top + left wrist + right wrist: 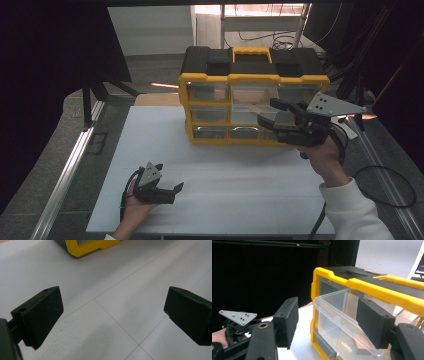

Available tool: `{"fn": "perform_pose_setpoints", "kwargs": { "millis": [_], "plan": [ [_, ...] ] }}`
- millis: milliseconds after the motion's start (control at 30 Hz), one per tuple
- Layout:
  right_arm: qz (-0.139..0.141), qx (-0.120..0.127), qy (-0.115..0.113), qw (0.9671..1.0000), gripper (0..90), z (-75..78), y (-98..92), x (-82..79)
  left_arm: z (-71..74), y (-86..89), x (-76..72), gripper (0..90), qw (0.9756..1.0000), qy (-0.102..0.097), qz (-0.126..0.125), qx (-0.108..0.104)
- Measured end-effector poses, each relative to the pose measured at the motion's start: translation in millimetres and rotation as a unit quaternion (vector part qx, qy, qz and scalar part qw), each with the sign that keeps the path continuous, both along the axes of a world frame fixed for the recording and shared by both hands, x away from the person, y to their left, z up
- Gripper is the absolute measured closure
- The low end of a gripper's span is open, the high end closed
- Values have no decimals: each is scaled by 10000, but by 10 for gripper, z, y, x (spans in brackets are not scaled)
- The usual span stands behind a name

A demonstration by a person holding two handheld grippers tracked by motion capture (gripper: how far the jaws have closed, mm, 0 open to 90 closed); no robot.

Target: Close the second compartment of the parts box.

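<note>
Plastic drawer (pixel 337 322): pulled out, between spread right gripper (pixel 332 325) jaws, ungripped
Risk: off-centre squeeze, drawer jams, organizer (pixel 250 75) shifts
Left gripper (pixel 112 320): apart, empty

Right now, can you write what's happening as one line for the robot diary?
right gripper: open, at drawer front | clear drawer: pulled partly out of yellow organizer | left gripper: open, over white table

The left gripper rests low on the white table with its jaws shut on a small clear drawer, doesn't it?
Not quite. The left gripper does rest low on the white table, but its jaws stand wide open with nothing between them, as the left gripper view shows. The clear drawer is over by the right gripper.
</note>
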State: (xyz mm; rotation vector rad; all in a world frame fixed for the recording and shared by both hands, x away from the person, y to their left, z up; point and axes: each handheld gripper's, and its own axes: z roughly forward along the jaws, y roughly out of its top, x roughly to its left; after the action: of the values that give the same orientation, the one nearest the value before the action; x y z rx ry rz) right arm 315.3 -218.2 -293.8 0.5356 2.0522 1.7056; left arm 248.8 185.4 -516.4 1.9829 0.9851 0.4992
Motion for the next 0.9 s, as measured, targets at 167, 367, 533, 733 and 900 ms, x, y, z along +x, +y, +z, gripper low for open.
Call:
{"fn": "perform_pose_setpoints", "kwargs": {
  "millis": [167,367,533,733,900],
  "plan": [
    [72,-43,57,9999,354,-75,17,-44,-5,-2,-2,24,10000,8,8,-12],
    [72,-171,109,9998,363,-156,47,-61,-6,3,-1,25,10000,7,8,-12],
    [100,-223,151,9996,411,-217,63,-70,-7,4,-1,25,10000,9,4,-5],
    [38,-277,206,9994,562,-288,59,-58,-10,2,-1,25,10000,16,1,4],
    [97,-221,247,9994,724,-318,37,-53,-13,-3,0,24,10000,24,1,6]
  ]
}}
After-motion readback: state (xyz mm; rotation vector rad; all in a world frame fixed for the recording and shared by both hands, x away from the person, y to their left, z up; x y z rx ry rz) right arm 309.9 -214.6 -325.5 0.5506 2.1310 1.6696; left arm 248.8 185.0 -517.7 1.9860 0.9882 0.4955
